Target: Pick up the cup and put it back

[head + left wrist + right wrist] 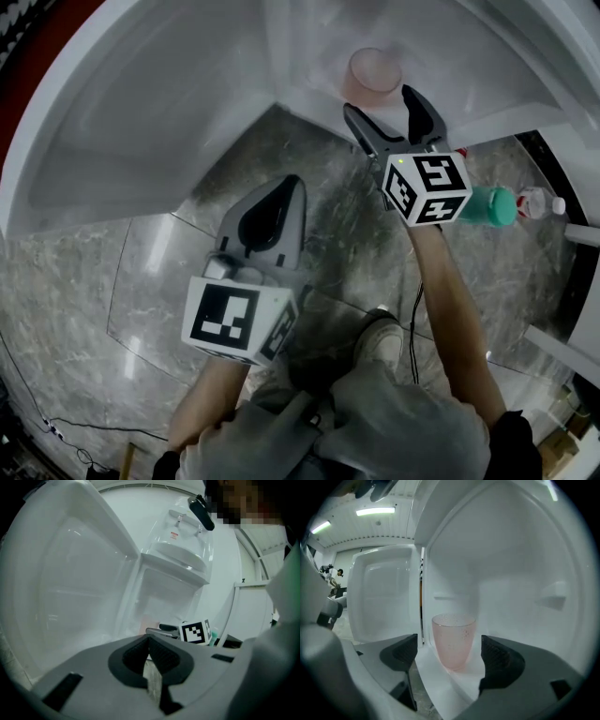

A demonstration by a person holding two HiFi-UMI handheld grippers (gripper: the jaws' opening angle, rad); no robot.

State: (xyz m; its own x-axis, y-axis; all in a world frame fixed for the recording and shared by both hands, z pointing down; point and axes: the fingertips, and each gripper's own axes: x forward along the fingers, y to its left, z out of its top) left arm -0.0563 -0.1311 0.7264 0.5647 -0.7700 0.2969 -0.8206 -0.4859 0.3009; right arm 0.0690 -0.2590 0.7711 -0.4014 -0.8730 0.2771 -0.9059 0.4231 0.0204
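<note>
Squaring my right gripper (380, 105), jaws wide apart, to the pink cup (453, 637), I'd next advance and clamp; left gripper (150, 652) idles, jaws together.

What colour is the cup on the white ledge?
The cup is pale translucent pink, clearest in the right gripper view.

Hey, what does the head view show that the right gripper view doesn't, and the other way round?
Head view only: a teal bottle, the person's shoe, the marker cube on the right tongs. Right gripper view only: a ceiling light, speckles on the cup. Both: the cup on a white shelf, those tongs open, not gripping it.
</note>
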